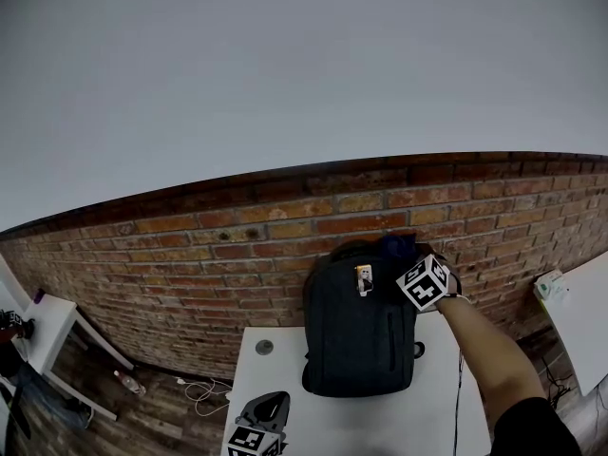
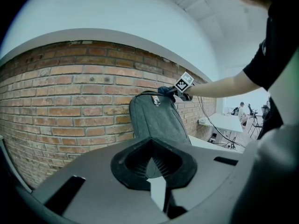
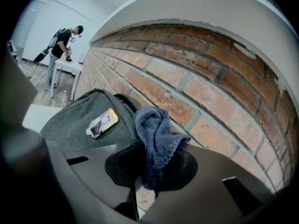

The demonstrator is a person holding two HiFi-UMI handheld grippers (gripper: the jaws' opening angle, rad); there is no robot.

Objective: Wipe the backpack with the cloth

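A dark grey backpack (image 1: 359, 335) stands upright on a white table (image 1: 271, 373), leaning on the brick wall. It carries a small yellow picture tag (image 1: 364, 278) near its top. My right gripper (image 1: 410, 259) is at the backpack's top right corner, shut on a blue cloth (image 1: 397, 247). In the right gripper view the cloth (image 3: 156, 134) bunches out of the jaws just beside the backpack's top (image 3: 79, 122). My left gripper (image 1: 264, 416) sits low at the table's front left, away from the backpack (image 2: 156, 120), with its jaws together and nothing in them.
A brick wall (image 1: 190, 255) runs behind the table. A small round disc (image 1: 264, 347) lies on the table left of the backpack. White tables stand at the far left (image 1: 47, 326) and right (image 1: 584, 316). A bottle (image 1: 128, 381) and cable (image 1: 199, 392) lie on the floor.
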